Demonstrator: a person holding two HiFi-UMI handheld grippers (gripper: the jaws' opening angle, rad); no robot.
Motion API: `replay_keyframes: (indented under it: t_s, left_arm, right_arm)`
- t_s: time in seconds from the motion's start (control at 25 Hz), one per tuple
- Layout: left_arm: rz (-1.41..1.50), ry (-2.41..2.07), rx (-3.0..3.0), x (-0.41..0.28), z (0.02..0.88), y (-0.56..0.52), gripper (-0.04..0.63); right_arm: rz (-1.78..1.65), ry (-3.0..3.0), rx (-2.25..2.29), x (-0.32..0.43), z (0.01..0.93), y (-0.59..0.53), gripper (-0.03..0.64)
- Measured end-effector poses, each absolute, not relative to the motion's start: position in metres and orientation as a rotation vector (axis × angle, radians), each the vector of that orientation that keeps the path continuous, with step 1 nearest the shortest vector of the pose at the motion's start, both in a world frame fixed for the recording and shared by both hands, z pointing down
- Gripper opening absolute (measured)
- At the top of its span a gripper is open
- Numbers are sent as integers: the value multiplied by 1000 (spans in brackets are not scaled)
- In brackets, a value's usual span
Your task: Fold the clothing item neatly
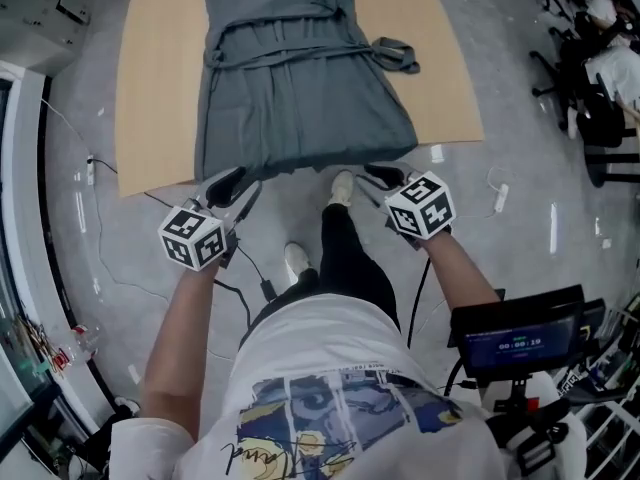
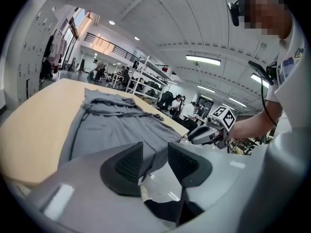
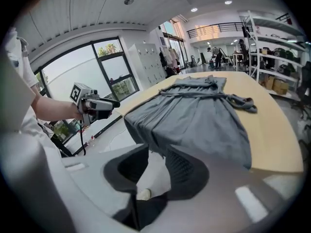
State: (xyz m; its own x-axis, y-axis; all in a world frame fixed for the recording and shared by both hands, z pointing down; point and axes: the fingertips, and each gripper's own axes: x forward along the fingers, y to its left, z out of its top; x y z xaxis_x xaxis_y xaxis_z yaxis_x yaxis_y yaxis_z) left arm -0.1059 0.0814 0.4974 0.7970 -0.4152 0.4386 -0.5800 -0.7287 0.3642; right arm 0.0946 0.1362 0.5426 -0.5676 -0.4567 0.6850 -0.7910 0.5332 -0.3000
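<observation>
A grey dress (image 1: 300,98) lies flat on a wooden table (image 1: 160,88), its hem draped over the near edge. The left gripper (image 1: 238,190) and right gripper (image 1: 383,180) hover near the hem corners, jaws apart and empty. Each should probably pinch one corner squarely, then both lift together

Counter (image 1: 150,98) lies bare either side of the dress (image 1: 295,98). Its hem apparently drapes over the near edge's middle.

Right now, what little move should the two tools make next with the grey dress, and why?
Probably ease both forward and close on the corners of the hem. The left tool and right tool are open and empty, just short of the grey dress, whose hem hangs over the near edge of the table.
</observation>
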Motion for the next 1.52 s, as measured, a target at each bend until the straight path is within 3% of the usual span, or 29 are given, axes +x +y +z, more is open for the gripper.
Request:
replay_keyframes:
  t_s: [0.2, 0.4, 0.52, 0.84, 1.0, 1.16, 1.52]
  left_arm:
    - [507, -758, 2415, -149, 538, 132, 169]
    - [600, -795, 2340, -171, 577, 155, 180]
    - [661, -819, 2287, -193, 608, 160, 211]
    - [689, -1000, 2097, -236, 718, 122, 347]
    - [685, -1002, 2068, -243, 751, 101, 419]
    - [714, -950, 2111, -237, 760, 81, 438]
    - [740, -821, 2183, -207, 765, 63, 446]
  right_arm:
    - [892, -2205, 934, 69, 573, 187, 121]
    - [936, -2177, 920, 90, 600, 208, 132]
    - [928, -2155, 923, 108, 629, 209, 142]
    - [939, -2009, 1044, 212, 743, 180, 263]
    - [944, -1962, 1134, 243, 783, 153, 308]
    - [909, -1999, 1140, 243, 794, 124, 341]
    - [968, -2203, 945, 202, 800, 109, 344]
